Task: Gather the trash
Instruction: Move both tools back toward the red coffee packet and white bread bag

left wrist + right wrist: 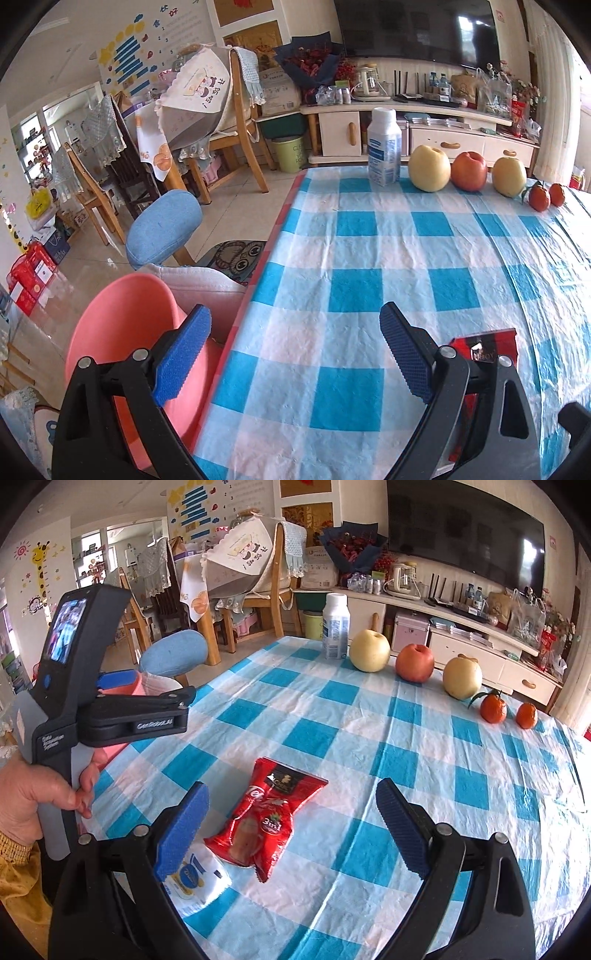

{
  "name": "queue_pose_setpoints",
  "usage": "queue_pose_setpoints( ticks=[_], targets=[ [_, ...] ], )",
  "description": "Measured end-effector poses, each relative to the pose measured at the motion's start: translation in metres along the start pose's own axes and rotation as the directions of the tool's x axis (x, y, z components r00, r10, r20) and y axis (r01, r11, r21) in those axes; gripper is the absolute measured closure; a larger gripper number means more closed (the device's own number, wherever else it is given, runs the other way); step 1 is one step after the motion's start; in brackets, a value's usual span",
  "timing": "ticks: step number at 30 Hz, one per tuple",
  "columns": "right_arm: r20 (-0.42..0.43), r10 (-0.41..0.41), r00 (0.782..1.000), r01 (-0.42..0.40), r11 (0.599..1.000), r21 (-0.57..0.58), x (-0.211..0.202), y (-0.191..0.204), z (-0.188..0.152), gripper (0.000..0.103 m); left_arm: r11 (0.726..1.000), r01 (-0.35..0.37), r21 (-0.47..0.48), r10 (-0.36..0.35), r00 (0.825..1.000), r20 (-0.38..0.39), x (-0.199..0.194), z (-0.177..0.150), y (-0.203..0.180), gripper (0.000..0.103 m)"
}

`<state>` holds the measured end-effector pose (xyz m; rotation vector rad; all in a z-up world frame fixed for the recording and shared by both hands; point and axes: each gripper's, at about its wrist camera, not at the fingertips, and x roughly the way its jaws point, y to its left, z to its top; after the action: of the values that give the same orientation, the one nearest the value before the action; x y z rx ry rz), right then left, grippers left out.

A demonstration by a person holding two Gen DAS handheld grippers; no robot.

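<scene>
A red snack packet [269, 819] lies flat on the checked tablecloth [424, 760], between the fingers of my open right gripper [293, 801]. A small white, blue and yellow wrapper [195, 882] lies partly under that gripper's left finger. My left gripper [295, 332] is open and holds nothing; it hovers over the table's left edge. A pink bin [122, 332] stands just off that edge, behind its left finger. The same red packet [487, 343] shows behind its right finger. A white plastic bottle [384, 147] stands upright at the table's far edge.
Two yellow pears, a red apple [414, 662] and two tangerines [493, 708] line the far edge. A hand [37, 797] holds the left tool at the table's left side. A blue padded stool [162, 225], wooden chairs and a TV cabinet [424, 125] stand beyond.
</scene>
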<state>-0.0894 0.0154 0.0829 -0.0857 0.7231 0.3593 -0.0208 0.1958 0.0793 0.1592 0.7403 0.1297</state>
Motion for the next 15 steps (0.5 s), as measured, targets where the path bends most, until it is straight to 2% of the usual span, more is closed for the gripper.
queue_pose_setpoints(
  ticks=[9, 15],
  targets=[
    [-0.014, 0.009, 1.000, -0.008, 0.999, 0.040, -0.003, -0.022, -0.007, 0.011, 0.998, 0.004, 0.059, -0.005, 1.000, 0.012, -0.028, -0.021, -0.022, 0.011],
    [-0.022, 0.011, 1.000, -0.010, 0.999, 0.048, -0.006, -0.031, -0.012, 0.011, 0.998, 0.016, 0.060, -0.018, 0.999, 0.029, -0.052, -0.034, -0.033, 0.011]
  ],
)
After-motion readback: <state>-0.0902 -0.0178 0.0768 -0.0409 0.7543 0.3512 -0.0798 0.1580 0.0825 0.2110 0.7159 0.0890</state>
